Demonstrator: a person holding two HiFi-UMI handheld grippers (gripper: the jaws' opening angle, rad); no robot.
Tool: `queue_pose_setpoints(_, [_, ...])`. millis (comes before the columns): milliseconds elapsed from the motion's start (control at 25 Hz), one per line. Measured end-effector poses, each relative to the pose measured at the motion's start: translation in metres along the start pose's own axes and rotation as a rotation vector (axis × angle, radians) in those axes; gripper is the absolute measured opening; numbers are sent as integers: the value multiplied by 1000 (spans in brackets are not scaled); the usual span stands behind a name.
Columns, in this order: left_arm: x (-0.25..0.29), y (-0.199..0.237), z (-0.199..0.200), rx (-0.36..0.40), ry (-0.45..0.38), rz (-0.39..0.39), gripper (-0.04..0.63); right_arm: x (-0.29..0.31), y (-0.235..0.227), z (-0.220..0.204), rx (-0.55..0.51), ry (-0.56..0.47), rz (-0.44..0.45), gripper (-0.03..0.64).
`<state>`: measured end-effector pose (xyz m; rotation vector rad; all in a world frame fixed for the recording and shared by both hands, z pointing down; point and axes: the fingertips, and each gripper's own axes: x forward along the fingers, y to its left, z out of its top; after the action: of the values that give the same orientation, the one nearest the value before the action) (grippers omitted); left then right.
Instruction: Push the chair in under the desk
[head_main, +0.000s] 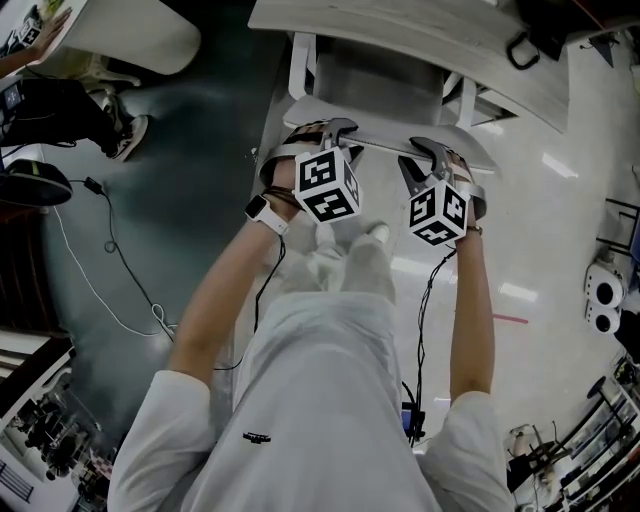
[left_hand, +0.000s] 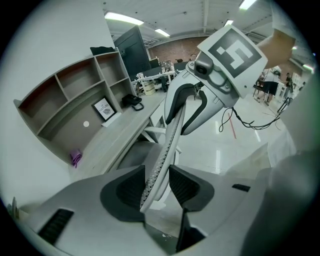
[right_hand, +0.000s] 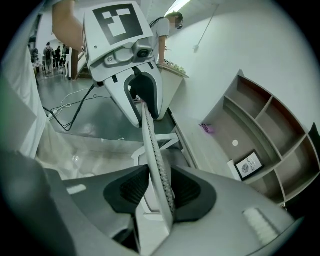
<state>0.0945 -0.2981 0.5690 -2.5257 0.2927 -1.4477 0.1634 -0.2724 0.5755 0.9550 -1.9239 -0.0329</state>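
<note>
Clearly parted on left gripper (left_hand: 157, 189) and right gripper (right_hand: 159, 192) alike: set astride the mesh top rim of the backrest (left_hand: 169, 135), with that rim between the pads, leaning on one, not pinched. Side by side along the rim, pointing steeply down. Beyond, chair (head_main: 385, 100) drawn close to the desk (head_main: 430, 40), seat front at its edge. Further back on the desk, an open shelf unit (left_hand: 70, 105) against the wall.

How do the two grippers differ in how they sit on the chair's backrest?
The left gripper straddles the backrest near its left end, the right gripper near its right end. Between the left gripper's jaws the backrest slants up-right; between the right gripper's, up-left. Shared: both open around its edge.
</note>
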Motion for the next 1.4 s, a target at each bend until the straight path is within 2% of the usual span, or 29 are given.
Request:
queue_pose_setpoints(520, [37,76,19,-8,1,17,160,42,-73,5,-6,2,-33,150])
queue_pose_setpoints(1000, [66,135,37,19,-6,47,167,72,-131,11,-4,-1,-32,147])
queue_pose_setpoints(1120, [64,137,39,29,9,36,166,70,-133,14,-2,-4,-25,147])
queue_pose_setpoints(1400, [62,131,35,34,5,81,172,67,-126,15,-42,-32,-104,156])
